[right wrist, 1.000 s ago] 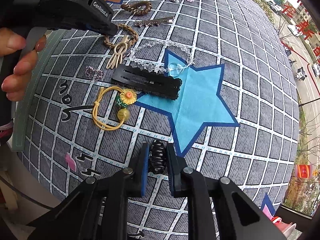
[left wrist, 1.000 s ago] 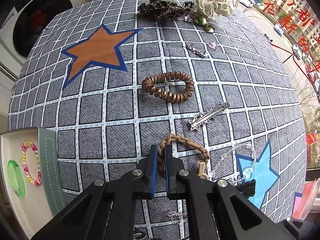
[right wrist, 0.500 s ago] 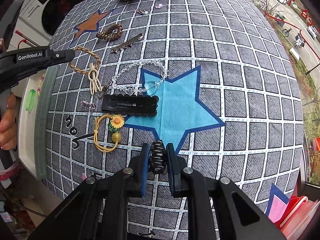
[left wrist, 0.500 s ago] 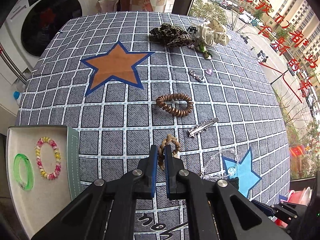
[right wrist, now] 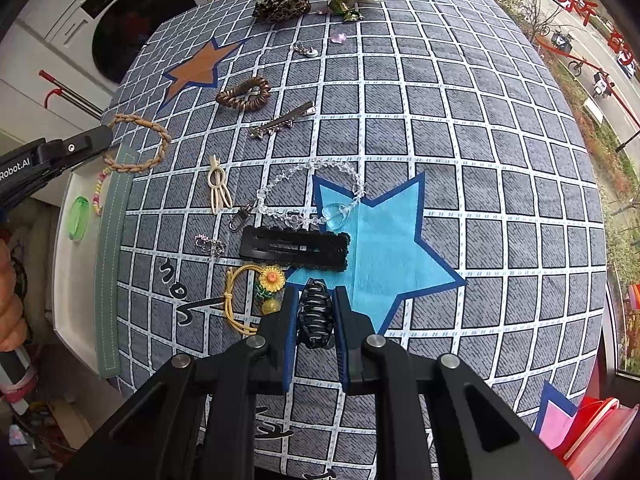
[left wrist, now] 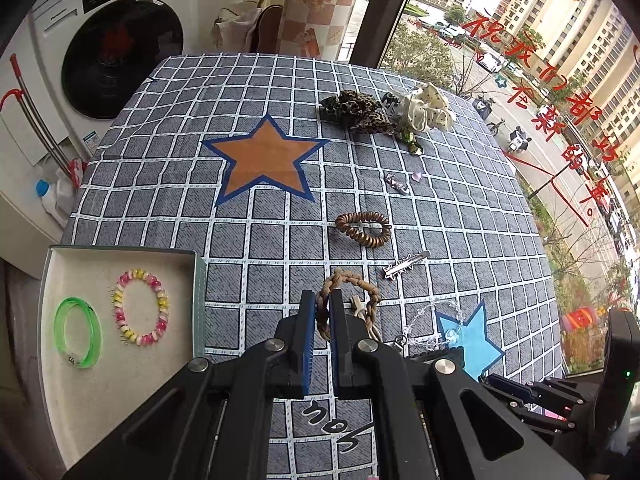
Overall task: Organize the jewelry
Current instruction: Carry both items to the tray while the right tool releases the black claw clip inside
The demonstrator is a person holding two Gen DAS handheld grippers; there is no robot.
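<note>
My left gripper [left wrist: 323, 300] is shut on a braided tan bracelet [left wrist: 370, 294], which hangs lifted above the checked cloth; in the right wrist view that bracelet [right wrist: 138, 166] dangles over the edge of the open white box [right wrist: 76, 280]. The box [left wrist: 116, 380] holds a green bangle [left wrist: 78, 332] and a pink and yellow bead bracelet [left wrist: 140, 306]. My right gripper [right wrist: 316, 300] is shut on a black claw clip [right wrist: 316, 316], raised over the cloth near the blue star [right wrist: 384, 240].
On the cloth lie a brown coil hair tie [right wrist: 244, 94], a silver spiked clip [right wrist: 280, 120], a cream clip [right wrist: 218, 184], a crystal bead bracelet [right wrist: 316, 192], a black snap clip [right wrist: 294, 246] and a sunflower cord tie [right wrist: 256, 288]. Scrunchies [left wrist: 384, 112] sit at the far edge. A washing machine [left wrist: 116, 44] stands behind.
My left gripper has risen and drawn back toward the box, carrying the braided bracelet off the cloth. My right gripper has lifted a little with the claw clip.
</note>
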